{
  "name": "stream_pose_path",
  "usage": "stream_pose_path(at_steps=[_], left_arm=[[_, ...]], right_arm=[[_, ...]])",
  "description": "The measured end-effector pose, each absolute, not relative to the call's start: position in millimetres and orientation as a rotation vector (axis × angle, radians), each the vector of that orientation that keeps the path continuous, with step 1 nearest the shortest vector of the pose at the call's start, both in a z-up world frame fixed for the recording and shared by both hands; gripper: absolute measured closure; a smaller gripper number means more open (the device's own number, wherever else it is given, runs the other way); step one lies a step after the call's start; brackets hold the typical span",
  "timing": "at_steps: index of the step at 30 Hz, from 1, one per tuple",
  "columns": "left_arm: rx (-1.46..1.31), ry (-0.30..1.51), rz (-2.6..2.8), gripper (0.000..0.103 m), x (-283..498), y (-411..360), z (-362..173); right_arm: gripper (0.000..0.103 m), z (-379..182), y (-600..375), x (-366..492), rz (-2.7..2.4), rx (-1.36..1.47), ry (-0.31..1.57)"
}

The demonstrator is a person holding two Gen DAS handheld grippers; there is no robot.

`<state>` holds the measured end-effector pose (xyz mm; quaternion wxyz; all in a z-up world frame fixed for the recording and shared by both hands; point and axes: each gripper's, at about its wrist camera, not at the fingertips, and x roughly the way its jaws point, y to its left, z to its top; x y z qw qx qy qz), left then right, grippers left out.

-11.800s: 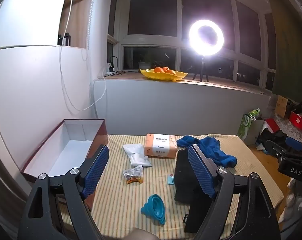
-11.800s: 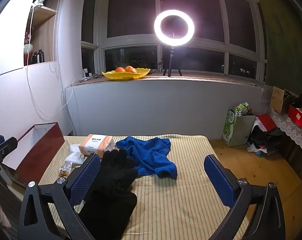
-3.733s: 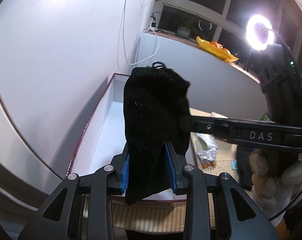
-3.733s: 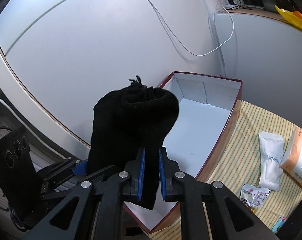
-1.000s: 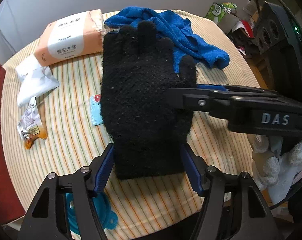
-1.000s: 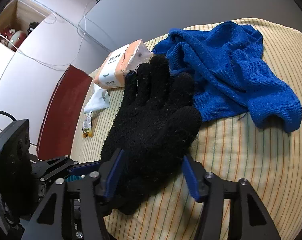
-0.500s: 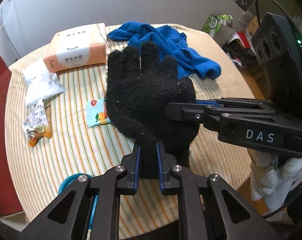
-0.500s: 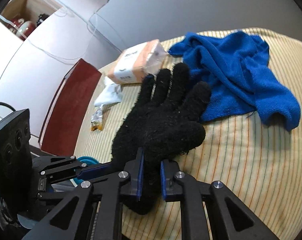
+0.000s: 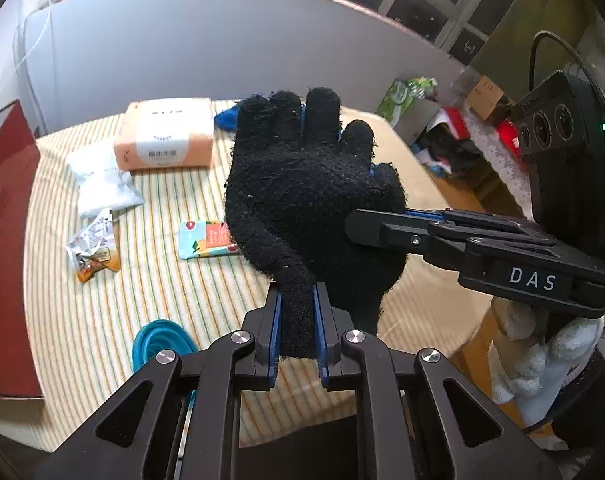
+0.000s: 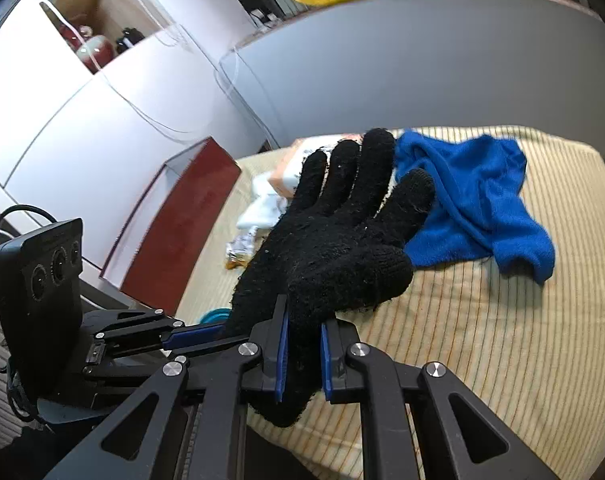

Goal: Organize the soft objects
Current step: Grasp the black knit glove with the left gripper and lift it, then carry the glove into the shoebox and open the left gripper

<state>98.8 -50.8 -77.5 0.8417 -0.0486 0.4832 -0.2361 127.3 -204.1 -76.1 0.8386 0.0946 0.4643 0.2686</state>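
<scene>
Nearest the left wrist camera, the left gripper [image 9: 296, 332] pinches the cuff edge of the black glove [image 9: 306, 184], its jaws drawn tight on the knit. The right gripper [image 10: 302, 354] clamps the opposite cuff edge, so the glove hangs lifted between both tools above the striped tablecloth [image 9: 114, 292]. Beneath lie a teal funnel [image 9: 162, 346], snack packets and a tissue pack [image 9: 166, 134]; further off, the blue towel [image 10: 474, 204] lies crumpled. The red box [image 10: 182, 224] stands at the table's left edge. The step in hand looks like carrying the glove. The next move likely calls for swinging both grippers leftward together over the box before letting go.
</scene>
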Motion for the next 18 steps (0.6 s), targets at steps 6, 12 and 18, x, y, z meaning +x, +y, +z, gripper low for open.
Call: stream_pose_path(at_steps=[6,12,18], left_arm=[[-0.124,0.916,-0.497,0.090,86,-35,-48],[-0.165,0.813,-0.454,0.090,78,-1,-16],[-0.184,0.685,-0.364,0.090,66,45,20]], right_arm=[[0.091,-39,-190,115,0.602,0.169,0.904],[0.091,2,-157,113,0.669,0.114,0.826],[0.091,44,-105,114,0.754,0.027,0.746]])
